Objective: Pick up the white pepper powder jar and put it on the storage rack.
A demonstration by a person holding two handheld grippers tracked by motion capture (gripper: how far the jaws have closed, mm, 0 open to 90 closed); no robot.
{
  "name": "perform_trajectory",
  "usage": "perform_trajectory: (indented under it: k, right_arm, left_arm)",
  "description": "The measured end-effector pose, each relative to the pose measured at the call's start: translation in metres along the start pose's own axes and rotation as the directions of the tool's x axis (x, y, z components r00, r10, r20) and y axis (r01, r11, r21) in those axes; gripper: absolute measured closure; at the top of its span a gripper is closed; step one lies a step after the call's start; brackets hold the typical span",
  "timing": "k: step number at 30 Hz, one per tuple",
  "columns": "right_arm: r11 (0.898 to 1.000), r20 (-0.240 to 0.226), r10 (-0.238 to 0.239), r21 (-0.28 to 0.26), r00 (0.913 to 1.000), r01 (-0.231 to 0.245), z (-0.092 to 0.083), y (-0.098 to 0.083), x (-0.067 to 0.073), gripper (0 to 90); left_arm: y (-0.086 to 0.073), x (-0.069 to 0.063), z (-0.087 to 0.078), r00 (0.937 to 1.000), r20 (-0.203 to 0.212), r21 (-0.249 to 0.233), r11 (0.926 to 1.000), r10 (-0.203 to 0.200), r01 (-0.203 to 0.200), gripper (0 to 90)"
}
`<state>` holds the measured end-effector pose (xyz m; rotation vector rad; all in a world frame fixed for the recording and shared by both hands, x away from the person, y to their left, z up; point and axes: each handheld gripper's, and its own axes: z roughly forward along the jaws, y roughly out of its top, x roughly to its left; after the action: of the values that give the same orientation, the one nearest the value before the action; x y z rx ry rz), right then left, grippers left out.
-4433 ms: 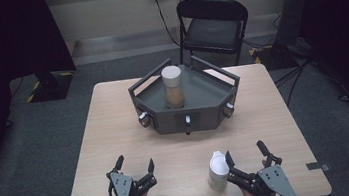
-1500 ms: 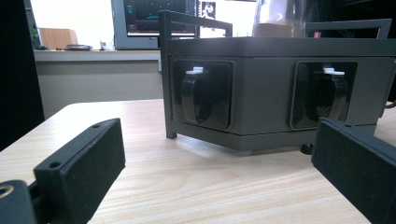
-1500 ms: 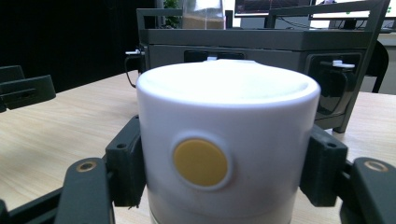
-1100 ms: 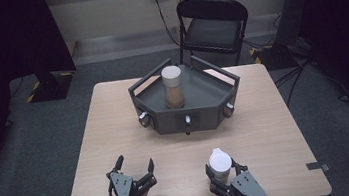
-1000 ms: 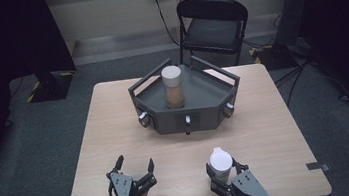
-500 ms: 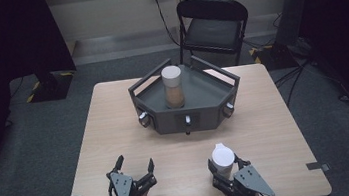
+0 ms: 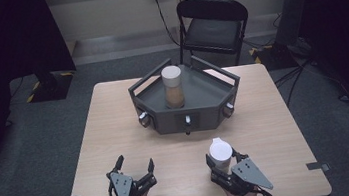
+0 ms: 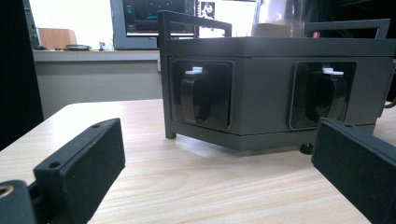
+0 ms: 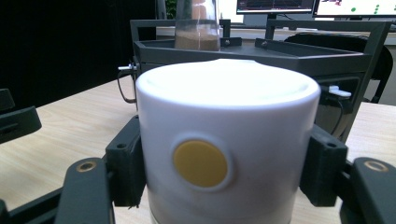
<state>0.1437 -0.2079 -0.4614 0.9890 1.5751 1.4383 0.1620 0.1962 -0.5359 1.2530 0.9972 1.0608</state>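
Our right hand-held gripper (image 7: 222,165) is clenched on a white cup (image 7: 220,153), its jaws pressing the cup's two sides; in the right gripper view a yellow dot (image 9: 200,163) on the cup (image 9: 224,140) faces us. We hold the cup upright near the front edge of the counter (image 7: 277,130), well in front of the grey tray (image 7: 205,117). Our left hand-held gripper (image 7: 134,167) rests released, jaws wide apart, left of the cup. On the tray stands a clear jar (image 7: 173,87) with brown contents.
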Motion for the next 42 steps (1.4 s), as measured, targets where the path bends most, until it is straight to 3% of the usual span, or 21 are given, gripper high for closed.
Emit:
perform_trajectory:
  k: [42]
  right_arm:
    - [1.000,-0.025,0.010,0.002,0.9996,-0.010,0.037,0.054,-0.024,30.0]
  left_arm:
    - [0.000,-0.001,0.000,1.0000,-0.004,0.001,1.0000,0.000,0.000,2.5]
